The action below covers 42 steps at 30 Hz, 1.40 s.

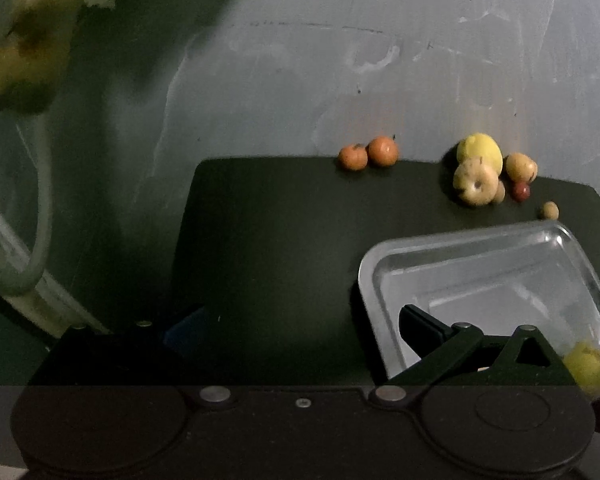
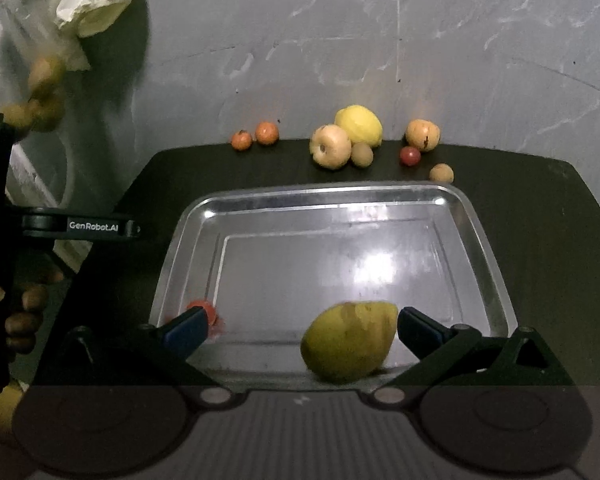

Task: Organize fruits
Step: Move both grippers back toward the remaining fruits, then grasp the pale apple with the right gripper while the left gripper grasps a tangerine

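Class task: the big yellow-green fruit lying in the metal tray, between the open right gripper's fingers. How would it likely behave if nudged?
The yellow-green fruit looks rounded, so it would probably roll. The metal tray looks smooth and shiny, so it may slide too. The raised rim should stop it.

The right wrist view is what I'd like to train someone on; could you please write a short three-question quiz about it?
1. True or false: the right gripper has its fingers shut on the yellow-green fruit.
2. Where do the two orange fruits lie? A: in the metal tray. B: on the dark table behind the tray. C: on the table in front of the tray.
3. How many fruits lie in the tray?

Key
1. False: the fingers stand wide apart, with the fruit lying between them.
2. B.
3. Two: the yellow-green fruit and a small red fruit, which is partly hidden by a finger.
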Tool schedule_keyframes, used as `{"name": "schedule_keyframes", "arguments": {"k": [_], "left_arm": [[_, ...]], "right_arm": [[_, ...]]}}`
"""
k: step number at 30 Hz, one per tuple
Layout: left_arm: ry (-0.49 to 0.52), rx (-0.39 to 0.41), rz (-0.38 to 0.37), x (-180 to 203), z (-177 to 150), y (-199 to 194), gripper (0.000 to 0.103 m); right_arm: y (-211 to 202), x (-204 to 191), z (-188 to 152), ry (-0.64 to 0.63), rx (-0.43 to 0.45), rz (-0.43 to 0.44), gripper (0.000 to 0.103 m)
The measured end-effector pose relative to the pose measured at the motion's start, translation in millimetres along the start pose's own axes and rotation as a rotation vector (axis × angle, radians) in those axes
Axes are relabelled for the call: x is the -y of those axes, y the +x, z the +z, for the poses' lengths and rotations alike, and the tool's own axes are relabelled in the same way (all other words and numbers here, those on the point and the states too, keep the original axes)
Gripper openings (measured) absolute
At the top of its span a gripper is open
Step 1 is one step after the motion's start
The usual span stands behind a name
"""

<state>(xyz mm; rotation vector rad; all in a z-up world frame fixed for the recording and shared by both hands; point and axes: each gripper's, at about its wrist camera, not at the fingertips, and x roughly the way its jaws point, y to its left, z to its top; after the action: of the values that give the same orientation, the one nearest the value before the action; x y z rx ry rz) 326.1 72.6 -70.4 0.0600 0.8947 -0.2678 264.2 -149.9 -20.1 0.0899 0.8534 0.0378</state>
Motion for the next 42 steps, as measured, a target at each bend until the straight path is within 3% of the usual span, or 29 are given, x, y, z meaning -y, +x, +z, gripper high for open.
{"name": "schedule_keyframes", "arguments": {"k": [15, 19, 27, 37, 42], "left_arm": [[0.067, 0.052, -0.001, 20, 59, 54, 0.102], [0.076, 0.02, -0.023, 29, 73, 72, 0.102], [0.028, 0.033, -0.02, 36, 96, 104, 0.102], [0.081, 0.051, -0.027, 44, 108, 128, 0.102], [0.095, 0.048, -0.029, 45, 110, 136, 0.094]], "right_arm": [[42, 21, 41, 0.011, 0.072, -0.013, 0.103], [61, 23, 52, -0.041, 0.061, -0.017, 0.103], [98, 33, 83, -0.142, 0.075, -0.044, 0.103], [135, 40, 104, -0.164, 0.099, -0.044, 0.102], [145, 36, 110, -0.182, 0.121, -0.024, 0.094]]}}
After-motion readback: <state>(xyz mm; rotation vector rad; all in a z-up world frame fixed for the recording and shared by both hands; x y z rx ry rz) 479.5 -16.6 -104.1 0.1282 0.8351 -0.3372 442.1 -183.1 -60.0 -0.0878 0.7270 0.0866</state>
